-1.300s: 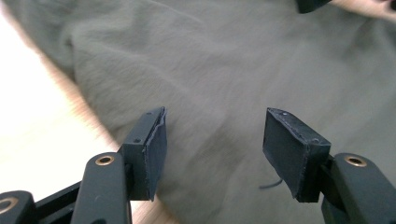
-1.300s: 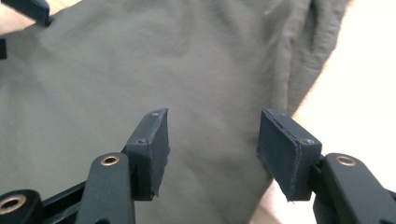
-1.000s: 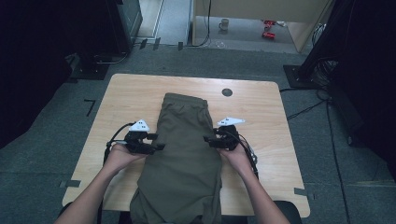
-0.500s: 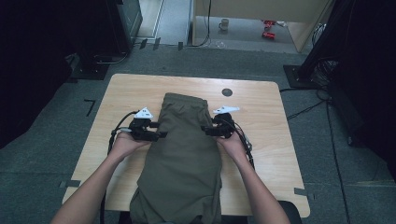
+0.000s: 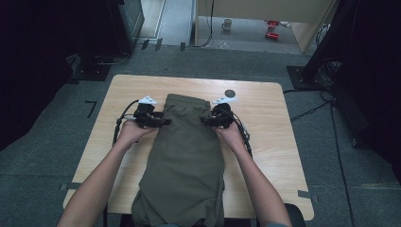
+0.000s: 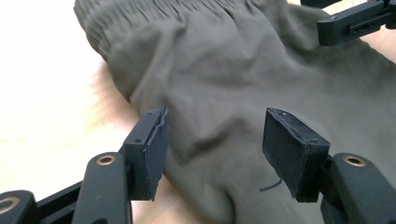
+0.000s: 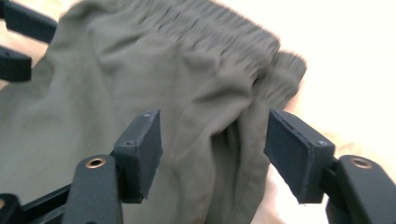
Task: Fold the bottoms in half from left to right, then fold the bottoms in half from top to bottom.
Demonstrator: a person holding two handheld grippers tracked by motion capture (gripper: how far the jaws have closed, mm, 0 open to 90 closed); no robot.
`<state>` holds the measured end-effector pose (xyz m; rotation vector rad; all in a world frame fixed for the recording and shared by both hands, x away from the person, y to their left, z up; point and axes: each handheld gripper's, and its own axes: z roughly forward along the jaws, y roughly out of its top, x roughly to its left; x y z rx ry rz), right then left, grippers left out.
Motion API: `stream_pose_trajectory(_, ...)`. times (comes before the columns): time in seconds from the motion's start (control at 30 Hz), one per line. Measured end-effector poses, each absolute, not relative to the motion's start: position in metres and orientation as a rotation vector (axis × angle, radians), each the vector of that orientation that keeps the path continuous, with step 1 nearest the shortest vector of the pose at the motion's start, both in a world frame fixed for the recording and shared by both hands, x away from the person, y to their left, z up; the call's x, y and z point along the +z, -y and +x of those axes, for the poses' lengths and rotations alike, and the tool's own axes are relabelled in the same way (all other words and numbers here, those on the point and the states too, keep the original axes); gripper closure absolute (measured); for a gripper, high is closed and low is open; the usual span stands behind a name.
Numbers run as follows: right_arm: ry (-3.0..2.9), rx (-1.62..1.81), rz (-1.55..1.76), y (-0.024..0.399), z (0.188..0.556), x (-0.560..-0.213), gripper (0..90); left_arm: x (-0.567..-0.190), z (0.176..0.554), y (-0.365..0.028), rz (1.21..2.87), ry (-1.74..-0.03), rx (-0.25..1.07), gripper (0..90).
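Observation:
Olive-green trousers (image 5: 187,161) lie folded lengthwise down the middle of the wooden table (image 5: 269,142), with the elastic waistband (image 5: 187,100) at the far end and the legs hanging over the near edge. My left gripper (image 5: 163,121) is at the trousers' left edge, just below the waistband. In the left gripper view the left gripper (image 6: 212,149) is open, and rumpled cloth (image 6: 219,88) lies between and beyond the pads. My right gripper (image 5: 204,120) sits at the right edge opposite. Seen in the right gripper view, the right gripper (image 7: 212,149) is open over the side seam (image 7: 233,154).
A small dark round mark (image 5: 230,93) sits on the table beyond the waistband. Cables trail from both grippers across the tabletop. On the floor past the table stand a mug (image 5: 227,23) and red objects (image 5: 272,28). Dark equipment flanks both sides.
Both hands have slid away from the person along the trousers' edges, from mid-length up to just below the waistband. The trousers have stayed in place.

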<state>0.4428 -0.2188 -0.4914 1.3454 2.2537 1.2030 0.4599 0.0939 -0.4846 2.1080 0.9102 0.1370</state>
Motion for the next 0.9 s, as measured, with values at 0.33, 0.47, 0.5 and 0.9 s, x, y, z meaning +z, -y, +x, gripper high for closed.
stream_pose_trajectory(0.33, -2.204, 1.185, 1.391, 0.225, 0.462, -0.498, 36.1, -0.500, 0.476, -0.090, 2.083, -0.931, 0.157, 43.7)
stream_pose_trajectory(0.47, -2.210, 1.165, 1.422, 0.226, 0.471, -0.499, 34.0, -0.498, 0.486, -0.085, 2.139, -0.928, 0.148, 45.6)
stream_pose_trajectory(0.5, -2.211, 1.161, 1.426, 0.225, 0.473, -0.499, 34.0, -0.497, 0.490, -0.084, 2.151, -0.940, 0.152, 45.9)
stream_pose_trajectory(0.9, -2.220, 1.099, 1.467, 0.227, 0.488, -0.514, 39.2, -0.506, 0.499, -0.075, 2.175, -0.956, 0.182, 43.6)
